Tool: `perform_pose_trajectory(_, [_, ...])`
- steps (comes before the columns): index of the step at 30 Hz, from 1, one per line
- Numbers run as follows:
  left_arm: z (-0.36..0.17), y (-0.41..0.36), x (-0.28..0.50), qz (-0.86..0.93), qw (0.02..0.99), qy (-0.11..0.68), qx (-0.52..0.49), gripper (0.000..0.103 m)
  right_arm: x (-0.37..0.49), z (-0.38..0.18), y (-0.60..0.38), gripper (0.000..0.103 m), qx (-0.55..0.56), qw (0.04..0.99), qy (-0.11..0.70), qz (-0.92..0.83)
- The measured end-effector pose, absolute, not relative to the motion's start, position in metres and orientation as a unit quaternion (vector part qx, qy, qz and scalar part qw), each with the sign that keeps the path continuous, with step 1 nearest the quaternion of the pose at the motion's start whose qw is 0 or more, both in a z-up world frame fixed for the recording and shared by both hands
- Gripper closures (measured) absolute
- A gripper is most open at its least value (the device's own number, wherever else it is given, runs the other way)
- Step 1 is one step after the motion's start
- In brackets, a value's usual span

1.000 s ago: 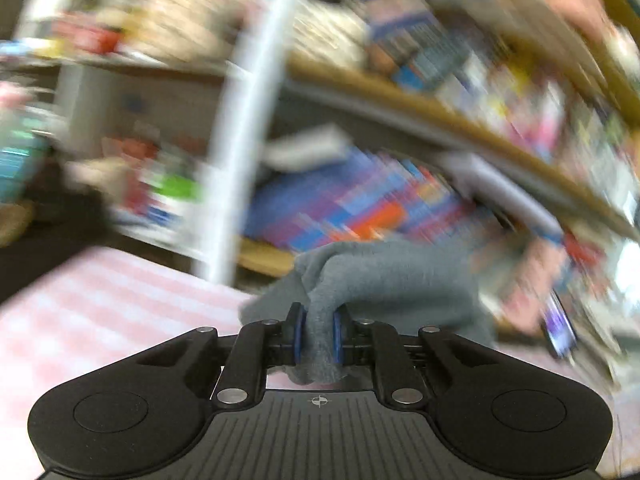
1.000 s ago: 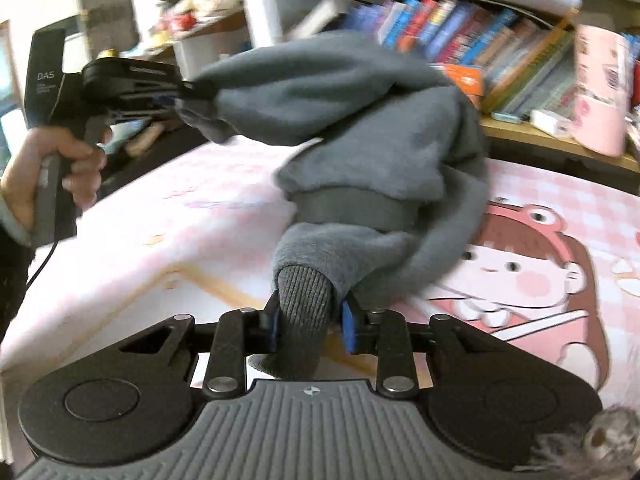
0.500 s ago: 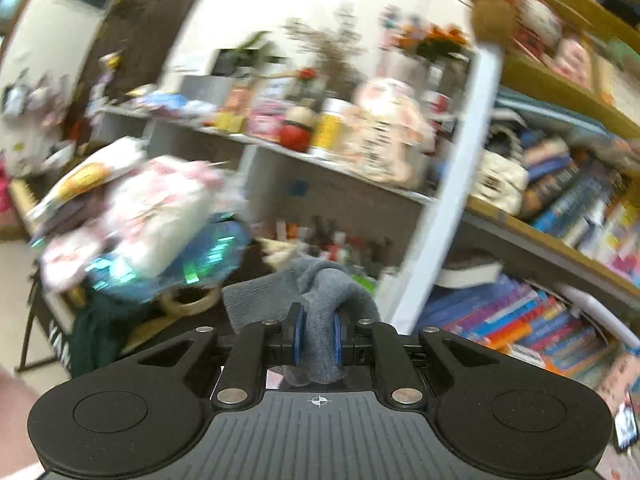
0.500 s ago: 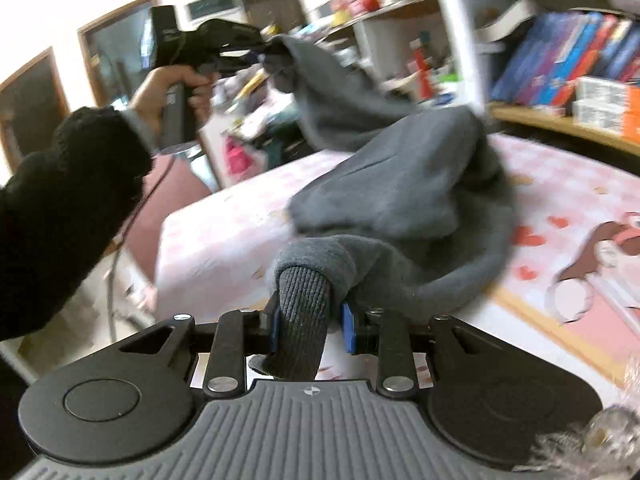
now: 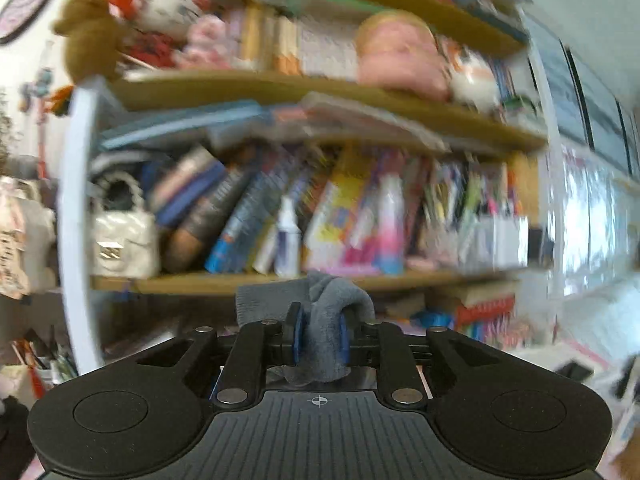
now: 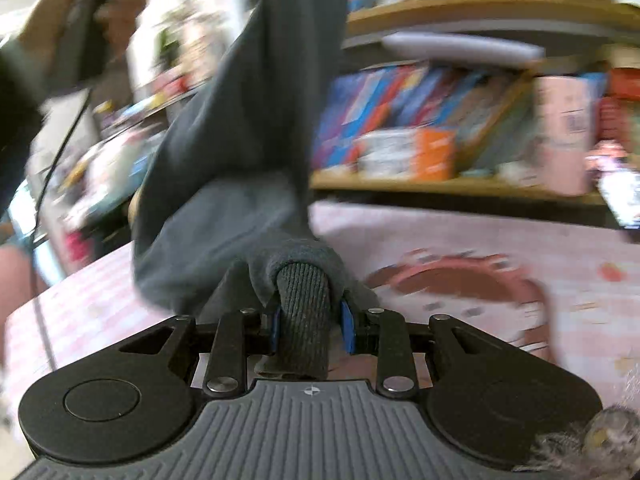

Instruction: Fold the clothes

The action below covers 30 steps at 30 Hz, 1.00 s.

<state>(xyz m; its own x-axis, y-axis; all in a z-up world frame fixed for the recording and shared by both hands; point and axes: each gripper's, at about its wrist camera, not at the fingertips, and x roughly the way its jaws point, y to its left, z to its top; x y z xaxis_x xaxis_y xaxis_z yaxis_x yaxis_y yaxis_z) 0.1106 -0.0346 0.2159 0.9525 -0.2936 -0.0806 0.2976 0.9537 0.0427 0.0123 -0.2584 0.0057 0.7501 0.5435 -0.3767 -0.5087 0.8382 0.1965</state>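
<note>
A grey sweatshirt (image 6: 240, 152) hangs in the air, stretched between both grippers above the pink table (image 6: 460, 248). My right gripper (image 6: 307, 328) is shut on its ribbed cuff (image 6: 304, 320), low over the table. My left gripper (image 5: 320, 338) is shut on another bunched part of the sweatshirt (image 5: 326, 320) and is held high, facing the bookshelf. In the right wrist view the left gripper's handle and the hand on it (image 6: 76, 28) show at top left, with the cloth rising toward them. Both views are blurred by motion.
A wooden bookshelf (image 5: 280, 280) full of books, bottles and plush toys stands behind the table. It also shows in the right wrist view (image 6: 460, 184). The table cover has a cartoon print (image 6: 452, 284). Cluttered shelves (image 6: 120, 120) stand at left.
My left gripper has swung up and to the right, lifting its end of the sweatshirt high. The garment now hangs stretched and steeper above my right gripper, which turned back toward the bookshelf.
</note>
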Motion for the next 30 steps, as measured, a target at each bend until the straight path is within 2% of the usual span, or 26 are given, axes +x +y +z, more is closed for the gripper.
perform_pose_trajectory(1, [0.207,-0.039,0.118,-0.144,0.987,0.056,0.037,0.075,0.016,0.005,-0.265,0.077,0.046,0.939,0.212,0.265])
perform_pose_trajectory(2, [0.196,-0.041,0.125,-0.137,0.986,0.077,0.046,0.065,0.02,0.004,-0.268,0.077,0.049,0.942,0.214,0.255])
perform_pose_trajectory(3, [0.185,-0.042,0.133,-0.13,0.985,0.098,0.053,0.049,0.023,0.002,-0.271,0.077,0.054,0.942,0.216,0.249])
perform_pose_trajectory(6, [0.154,-0.032,0.133,-0.115,0.983,0.132,0.062,0.029,0.024,0.0,-0.274,0.077,0.065,0.939,0.224,0.252])
perform_pose_trajectory(10, [0.121,-0.012,0.116,-0.113,0.976,0.172,0.07,0.023,0.02,-0.001,-0.267,0.077,0.051,0.938,0.228,0.256])
perform_pose_trajectory(12, [0.106,-0.003,0.102,-0.11,0.972,0.193,0.08,0.017,0.019,-0.002,-0.265,0.077,0.047,0.936,0.233,0.259])
perform_pose_trajectory(16, [0.076,0.011,0.082,-0.094,0.961,0.234,0.115,0.017,0.018,-0.005,-0.26,0.077,0.041,0.932,0.242,0.265])
perform_pose_trajectory(20, [0.048,0.033,0.072,-0.071,0.956,0.268,0.093,0.015,0.017,-0.007,-0.256,0.076,0.037,0.931,0.246,0.268])
perform_pose_trajectory(25, [0.02,0.06,0.071,-0.065,0.95,0.304,-0.003,0.015,0.017,-0.009,-0.254,0.076,0.034,0.928,0.25,0.273])
perform_pose_trajectory(28, [0.014,0.068,0.072,-0.07,0.949,0.304,-0.039,0.022,0.016,-0.01,-0.251,0.076,0.027,0.926,0.252,0.279])
perform_pose_trajectory(29, [0.015,0.071,0.073,-0.07,0.949,0.302,-0.052,0.043,0.015,-0.01,-0.25,0.076,0.025,0.926,0.252,0.28])
perform_pose_trajectory(30, [0.017,0.076,0.075,-0.069,0.949,0.3,-0.067,0.072,0.015,-0.01,-0.249,0.076,0.023,0.925,0.252,0.282])
